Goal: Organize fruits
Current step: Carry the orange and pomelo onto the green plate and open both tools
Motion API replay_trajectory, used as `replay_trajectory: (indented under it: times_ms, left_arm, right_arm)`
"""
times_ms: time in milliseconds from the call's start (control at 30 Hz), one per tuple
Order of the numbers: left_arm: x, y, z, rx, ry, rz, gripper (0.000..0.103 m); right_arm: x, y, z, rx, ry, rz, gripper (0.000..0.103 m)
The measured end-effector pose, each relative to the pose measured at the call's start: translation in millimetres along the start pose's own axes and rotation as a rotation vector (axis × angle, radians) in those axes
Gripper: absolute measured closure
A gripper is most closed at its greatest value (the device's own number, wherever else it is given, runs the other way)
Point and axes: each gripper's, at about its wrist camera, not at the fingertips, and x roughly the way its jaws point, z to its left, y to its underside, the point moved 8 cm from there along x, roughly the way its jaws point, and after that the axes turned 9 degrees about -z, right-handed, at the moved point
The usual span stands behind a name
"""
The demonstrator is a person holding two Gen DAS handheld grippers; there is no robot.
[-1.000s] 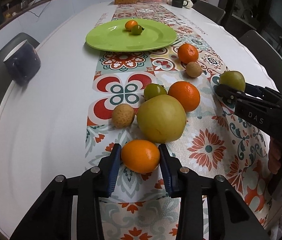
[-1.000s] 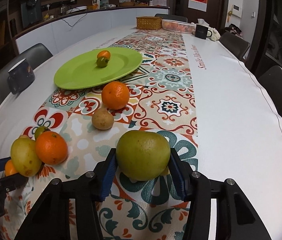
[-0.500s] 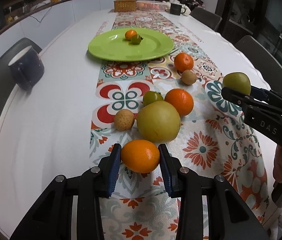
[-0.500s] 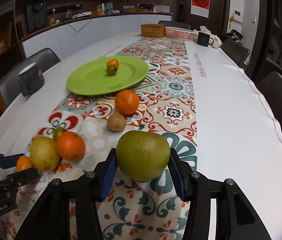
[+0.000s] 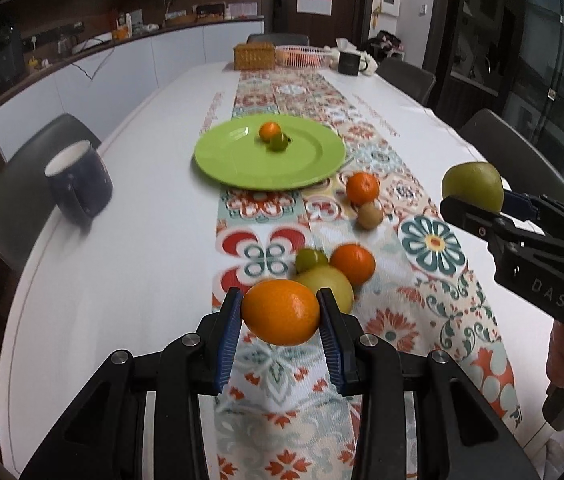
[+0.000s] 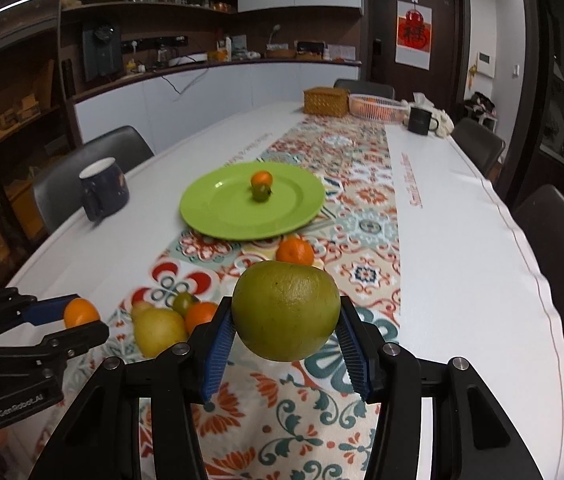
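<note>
My left gripper is shut on a small orange fruit, lifted off the patterned runner. My right gripper is shut on a large green round fruit, also held above the table. Each gripper shows in the other's view: the right one with its green fruit, the left one with its orange fruit. Ahead lies a green plate holding a small orange fruit and a small green fruit.
On the runner lie a yellow-green pear, a small green fruit, two tangerines and a brown fruit. A dark mug stands at left. A wicker box, basket and mug sit at the far end.
Both grippers have risen with their fruits, and the table and loose fruits now sit lower and farther off. The views tilt up toward the room. Both grips are unchanged.
</note>
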Motion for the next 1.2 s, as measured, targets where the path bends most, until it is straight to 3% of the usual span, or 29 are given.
replay_trajectory:
  times_ms: [400,633,900,1200]
  left_arm:
    - [10.8,-71.1,12.1,0.037,-0.010,-0.113,0.066]
    - [34.1,-110.8,21.2,0.053,-0.014,-0.144,0.066]
    - [84.1,-133.0,38.8,0.057,-0.017,-0.114,0.066]
    - [144.7,-124.7,49.8,0.068,0.001,-0.028,0.066]
  right_arm:
    - [16.4,-48.5,5.1,0.001,-0.036,-0.060,0.053]
    - [47.9,-83.0,4.6,-0.014,-0.057,-0.076,0.053]
    - [103.1,-94.3,5.5,-0.019,-0.083,-0.007,0.053]
    - [160.9,-79.0,7.2,-0.029,-0.100,0.086,0.053]
